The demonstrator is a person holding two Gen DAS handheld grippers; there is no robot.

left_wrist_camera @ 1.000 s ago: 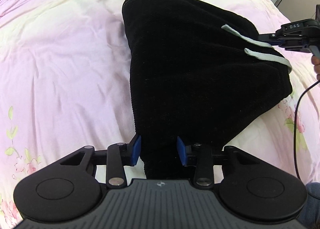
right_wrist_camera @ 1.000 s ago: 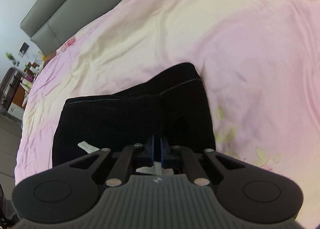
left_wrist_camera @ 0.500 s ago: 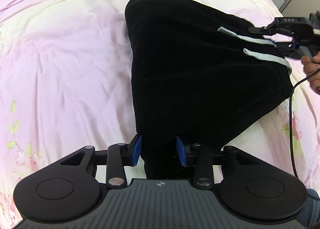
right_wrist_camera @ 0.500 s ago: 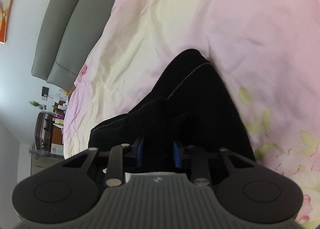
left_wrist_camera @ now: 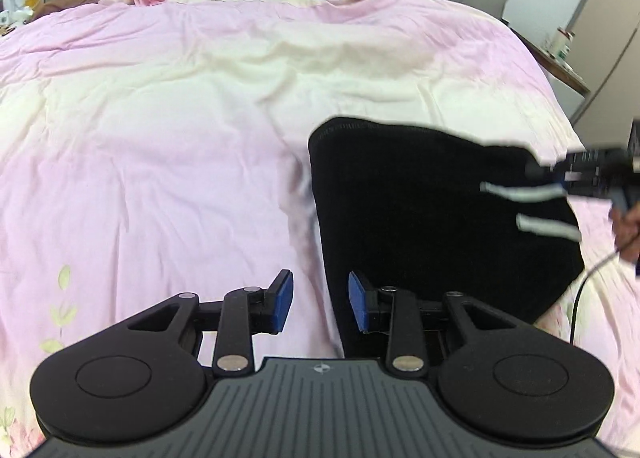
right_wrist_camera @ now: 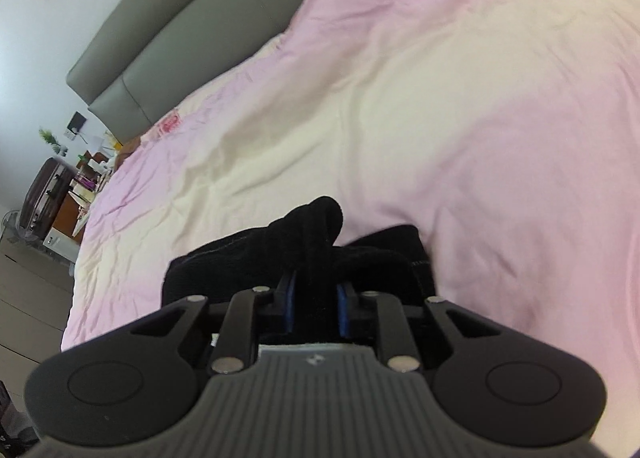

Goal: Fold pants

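From my left wrist camera, the black ribbed knit pants lie folded on the pink and cream quilted bedspread, right of centre and reaching to the near edge. My left gripper stands open, blue pads apart; the right pad sits over the pants' near left edge and the left pad over bare bedspread, with nothing pinched between them. The cloth looks thick, soft and limp, so I judge it light but floppy: it will sag and drag unless I take it at an edge or corner through all layers. Two white flat drawstrings trail over the cloth at the far right, where my right gripper meets the waistband; it is blurred there. The stitched hem at the far left corner looks a firmer place to hold.

From my right wrist camera, the right gripper has a bunched ridge of the same black cloth between its blue pads, and the jaws are closing on it. The fabric humps up in rounded folds ahead of the fingers. I think the fuzzy nap should resist slipping. The grey padded headboard runs along the far left.
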